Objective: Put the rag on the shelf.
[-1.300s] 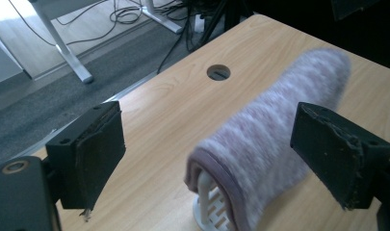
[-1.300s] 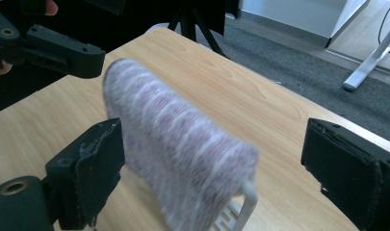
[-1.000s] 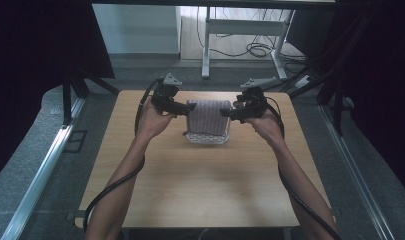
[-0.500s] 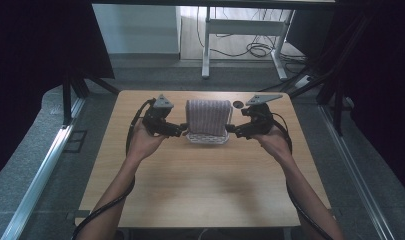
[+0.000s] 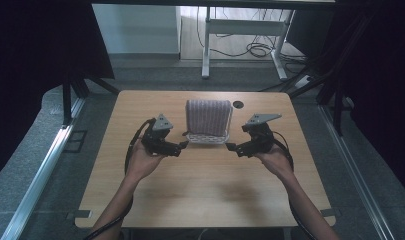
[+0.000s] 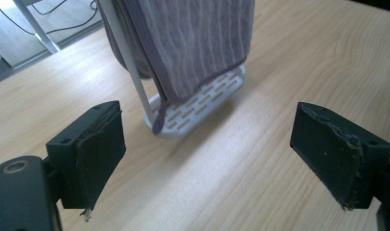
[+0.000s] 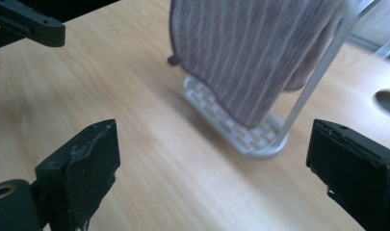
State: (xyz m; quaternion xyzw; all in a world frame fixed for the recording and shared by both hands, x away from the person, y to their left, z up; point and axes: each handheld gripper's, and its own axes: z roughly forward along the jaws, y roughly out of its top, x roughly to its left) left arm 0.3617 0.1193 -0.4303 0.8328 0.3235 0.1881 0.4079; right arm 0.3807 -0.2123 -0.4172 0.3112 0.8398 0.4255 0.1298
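1. My left claw is spread wide, empty, just left of the rack.
2. My right claw is spread too, empty, rack's right.
3. Striped towel hangs over the rack, far-centre of table.

The striped towel is cut off by the top edge in the left gripper view, so its top does not show. It hides most of the white rack behind it. In the right gripper view the towel is a bit blurry and cut off at the top too. At the upper left corner there, a black part is cut off.
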